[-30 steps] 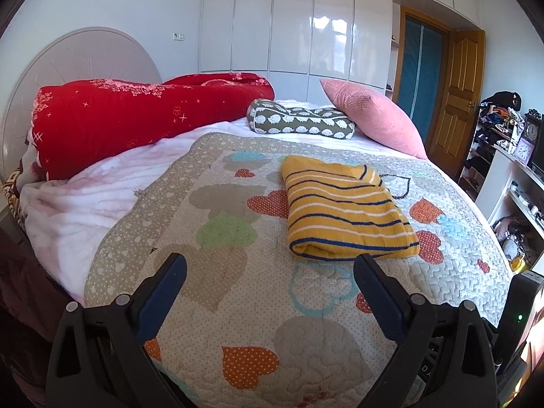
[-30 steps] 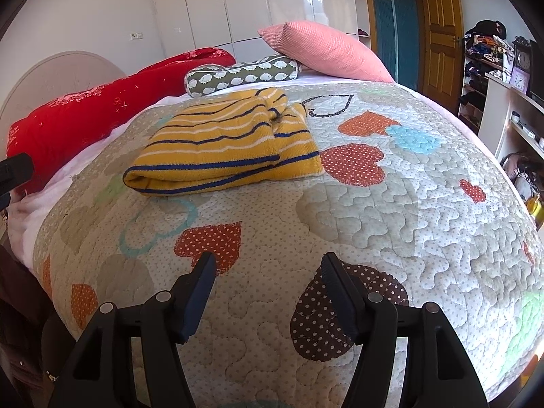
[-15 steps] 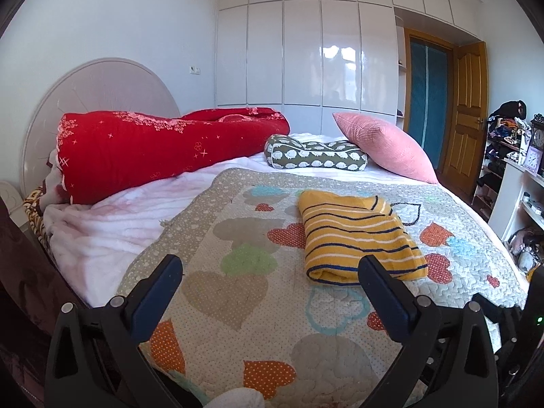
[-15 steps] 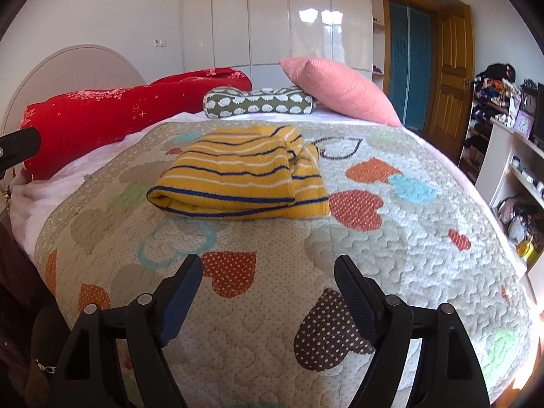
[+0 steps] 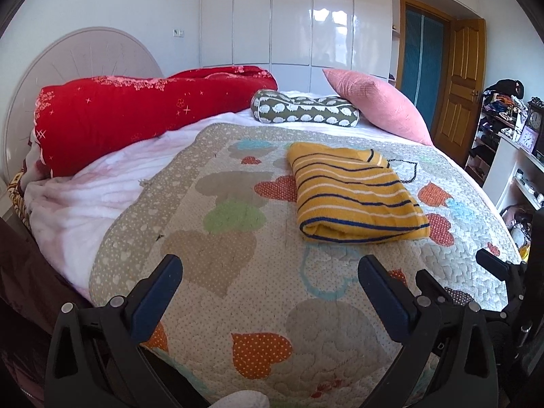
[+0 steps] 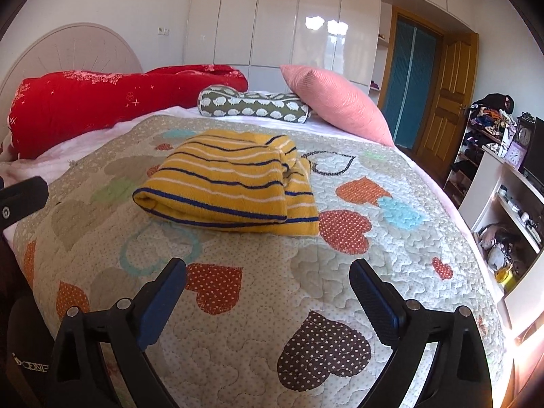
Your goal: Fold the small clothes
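On the heart-patterned quilt (image 5: 217,265), toward the side nearer the pink pillow (image 5: 374,102), the yellow striped garment (image 5: 353,193) lies folded into a thick rectangle, its rolled edge facing the cameras. Beyond the garment sit a patterned bolster (image 6: 251,105) and a red blanket (image 6: 102,102) by the headboard.

Both tools hang short of the garment, well apart from it. The left gripper (image 5: 270,278) has its jaws spread wide with only quilt between them. The right gripper (image 6: 268,282) is likewise released; its jaws have just been opening, and nothing sits between them.

By my reading the fold is essentially finished and the step in hand is letting go and backing off cleanly. To do that well, I would keep both sets of jaws wide and lift away from the garment rather than drag across the quilt, so no finger catches the rolled edge and tugs the layers loose. In the right wrist view the side nearer the pillow shows an under layer peeking out beside the top one; if a tidier stack is wanted, a light press or nudge there would square it, coming in from above, not from the side.
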Tool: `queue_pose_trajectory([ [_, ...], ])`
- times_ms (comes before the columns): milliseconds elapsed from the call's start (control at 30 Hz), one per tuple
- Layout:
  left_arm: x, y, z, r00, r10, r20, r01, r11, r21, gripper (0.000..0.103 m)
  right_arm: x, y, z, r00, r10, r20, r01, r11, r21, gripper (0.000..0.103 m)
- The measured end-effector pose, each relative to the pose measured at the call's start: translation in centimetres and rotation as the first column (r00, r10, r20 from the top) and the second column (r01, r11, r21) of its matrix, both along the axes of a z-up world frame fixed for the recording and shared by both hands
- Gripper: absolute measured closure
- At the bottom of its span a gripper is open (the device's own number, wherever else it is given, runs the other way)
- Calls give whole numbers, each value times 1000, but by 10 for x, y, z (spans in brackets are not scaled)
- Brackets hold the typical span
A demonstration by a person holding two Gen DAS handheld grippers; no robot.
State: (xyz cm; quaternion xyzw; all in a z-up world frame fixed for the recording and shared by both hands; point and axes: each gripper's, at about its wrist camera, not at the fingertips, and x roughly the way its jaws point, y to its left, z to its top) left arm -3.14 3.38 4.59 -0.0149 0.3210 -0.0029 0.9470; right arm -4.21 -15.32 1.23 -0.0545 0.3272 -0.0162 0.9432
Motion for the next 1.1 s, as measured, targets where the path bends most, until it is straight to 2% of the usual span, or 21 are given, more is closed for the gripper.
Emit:
queue_pose_trajectory([
  [167,12,12,-16,998,30,-63,-31,999,-23,0,14,9,-4,999,4,-35,-4,1000,-3,5],
  [500,30,21,-33,989,55,-135,-60,998,-32,0,39,19,-13,995,-2,-102,-3,999,-46,5],
  [700,34,16,-37,988,52,-147,-55,998,-18,0,52,21,-15,990,-17,-140,7,998,-69,5],
  [1100,36,2,-38,986,31,-166,-32,999,-2,0,51,21,-20,988,-6,-157,-7,997,-82,5],
])
